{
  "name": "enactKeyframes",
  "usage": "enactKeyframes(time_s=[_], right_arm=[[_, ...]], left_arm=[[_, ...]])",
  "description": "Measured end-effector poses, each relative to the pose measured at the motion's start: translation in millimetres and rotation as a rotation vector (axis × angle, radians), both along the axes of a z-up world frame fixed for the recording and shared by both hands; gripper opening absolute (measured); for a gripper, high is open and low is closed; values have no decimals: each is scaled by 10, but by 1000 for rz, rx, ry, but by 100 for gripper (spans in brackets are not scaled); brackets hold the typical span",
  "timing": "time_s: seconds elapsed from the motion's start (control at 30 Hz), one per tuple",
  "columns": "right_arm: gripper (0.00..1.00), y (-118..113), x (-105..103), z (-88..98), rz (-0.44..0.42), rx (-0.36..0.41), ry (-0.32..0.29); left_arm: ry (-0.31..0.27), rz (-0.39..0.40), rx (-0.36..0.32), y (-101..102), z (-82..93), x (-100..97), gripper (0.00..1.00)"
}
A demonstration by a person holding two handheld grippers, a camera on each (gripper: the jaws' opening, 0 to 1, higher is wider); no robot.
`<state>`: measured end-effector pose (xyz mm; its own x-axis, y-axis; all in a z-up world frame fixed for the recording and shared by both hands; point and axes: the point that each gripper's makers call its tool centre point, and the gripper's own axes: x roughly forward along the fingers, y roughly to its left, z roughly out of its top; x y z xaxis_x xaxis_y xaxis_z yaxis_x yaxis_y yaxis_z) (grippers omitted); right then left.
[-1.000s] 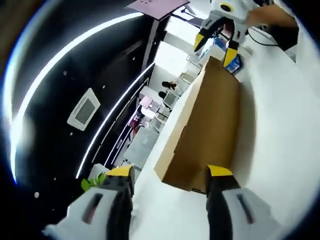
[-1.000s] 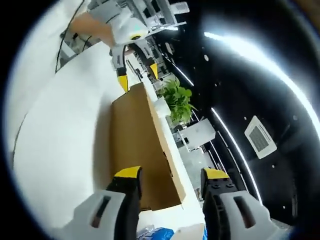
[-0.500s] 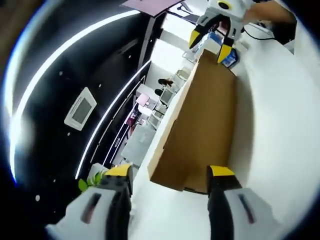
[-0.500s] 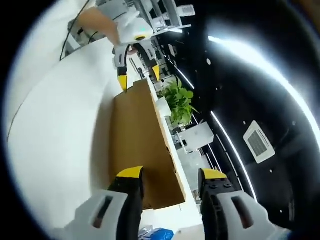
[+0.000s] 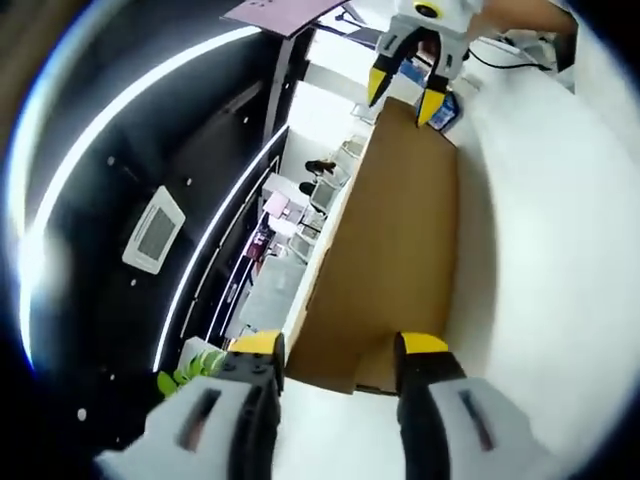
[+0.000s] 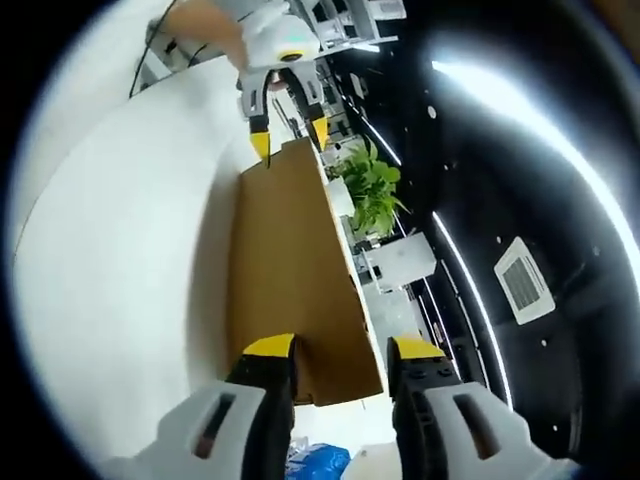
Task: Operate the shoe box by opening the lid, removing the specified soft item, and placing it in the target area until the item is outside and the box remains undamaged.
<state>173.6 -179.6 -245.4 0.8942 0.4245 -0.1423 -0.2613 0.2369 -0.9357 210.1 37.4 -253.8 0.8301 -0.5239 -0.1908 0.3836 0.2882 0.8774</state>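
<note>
A brown cardboard shoe box lid (image 5: 395, 240) runs up the middle of both views, tilted on a white table (image 5: 560, 260). Its near end is straddled by the left gripper (image 5: 338, 350) at bottom centre, its far end by the right gripper (image 5: 405, 90) at top — jaws apart around each edge, contact unclear. A blue soft item (image 6: 320, 463) is seen at the bottom of the right gripper view; a green plant (image 6: 372, 190) lies upper right.

Table: I see a white tabletop (image 5: 560, 250) as the landmark surface.
Ceiling: black (image 5: 120, 110), beyond the table's far edge, crossed by long white light strips (image 6: 520, 110).
Vent: a square grille (image 5: 150, 232) set in the ceiling beside a strip.
Plant: green leafy plant (image 6: 372, 192) just past the table edge.
Room beyond: pale floor with chairs and desks (image 5: 300, 215), well away from the table.
</note>
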Motion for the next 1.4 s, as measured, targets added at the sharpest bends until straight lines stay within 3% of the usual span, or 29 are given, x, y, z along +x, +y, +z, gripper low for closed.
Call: enactKeyframes(time_s=[0.63, 1.0, 1.1, 1.2, 1.4], right_arm=[[30, -29, 4, -142, -19, -93, -1], [29, -41, -8, -231, -10, -22, 61], [29, -40, 8, -235, -10, -35, 61], [29, -42, 12, -240, -17, -29, 56], [29, -32, 8, -235, -17, 5, 77]], left_arm=[[-20, 9, 30, 1, -74, 0, 39], [5, -10, 9, 4, -184, -21, 38], [46, -13, -2, -19, -213, -23, 43], [32, -12, 2, -13, -206, -23, 42], [42, -23, -64, -14, -171, -25, 41]])
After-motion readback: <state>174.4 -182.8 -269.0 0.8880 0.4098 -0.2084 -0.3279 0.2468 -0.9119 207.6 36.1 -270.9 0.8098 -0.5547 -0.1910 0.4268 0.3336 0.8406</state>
